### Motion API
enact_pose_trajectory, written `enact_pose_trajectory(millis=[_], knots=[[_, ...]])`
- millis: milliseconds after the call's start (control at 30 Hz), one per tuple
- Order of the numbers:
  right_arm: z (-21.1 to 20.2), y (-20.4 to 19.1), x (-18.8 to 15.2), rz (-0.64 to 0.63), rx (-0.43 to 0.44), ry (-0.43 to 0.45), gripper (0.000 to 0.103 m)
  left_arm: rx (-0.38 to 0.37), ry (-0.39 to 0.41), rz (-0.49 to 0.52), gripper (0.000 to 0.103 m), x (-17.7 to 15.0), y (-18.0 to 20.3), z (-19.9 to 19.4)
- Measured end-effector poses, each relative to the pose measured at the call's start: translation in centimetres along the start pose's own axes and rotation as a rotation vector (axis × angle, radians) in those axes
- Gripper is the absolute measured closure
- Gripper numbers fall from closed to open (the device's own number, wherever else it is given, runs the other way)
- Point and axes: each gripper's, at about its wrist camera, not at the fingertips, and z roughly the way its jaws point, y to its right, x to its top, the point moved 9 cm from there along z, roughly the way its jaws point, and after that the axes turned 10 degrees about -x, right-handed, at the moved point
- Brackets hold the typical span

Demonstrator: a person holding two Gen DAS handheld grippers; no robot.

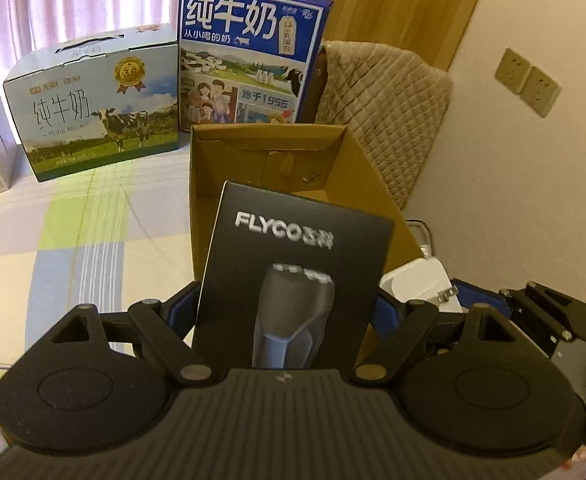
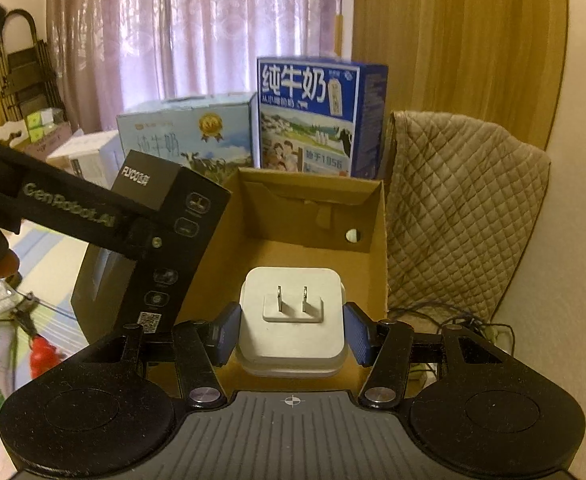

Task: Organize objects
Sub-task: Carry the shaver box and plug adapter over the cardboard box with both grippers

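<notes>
A black rectangular FLYCO shaver box (image 1: 293, 280) is being pinched by the left gripper (image 1: 289, 312) at the open brown cardboard box's (image 2: 377, 248) left wall; a white square plug adapter (image 2: 293, 320) is being held over it, seemingly clamped, between the right gripper's (image 2: 293, 332) jaws.

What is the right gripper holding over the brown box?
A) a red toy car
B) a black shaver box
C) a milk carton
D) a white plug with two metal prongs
D: the right gripper has its blue jaws closed on the white plug, two metal prongs facing the camera, above the open cardboard box; the black shaver box is in the left gripper.
</notes>
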Motion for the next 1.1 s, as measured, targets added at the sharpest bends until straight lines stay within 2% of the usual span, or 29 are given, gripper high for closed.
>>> enact_pose_trajectory(millis=[67,167,300,700,800,1100], knots=[[1.2,0.2,-0.2,-0.013,0.007,-0.027,0.051,0.02,-0.023,-0.007,0.021,0.2,-0.1,1.3],[2.8,0.6,-0.5,-0.037,0.016,-0.058,0.051,0.007,-0.062,-0.041,0.022,0.3,0.0,3.0],[3.9,1.2,-1.0,-0.049,0.027,-0.089,0.051,0.035,-0.102,0.002,0.022,-0.2,0.3,5.0],[6.4,1.1,-2.1,-0.116,0.05,-0.16,0.051,0.083,-0.23,-0.019,0.022,-2.4,-1.4,9.1],[6.6,0.9,-2.0,-0.132,0.062,-0.161,0.051,0.088,-0.235,0.019,0.022,-2.7,-1.3,9.5],[6.6,0.9,-2.2,-0.155,0.068,-0.163,0.051,0.066,-0.238,0.042,0.021,-2.7,-1.3,9.5]])
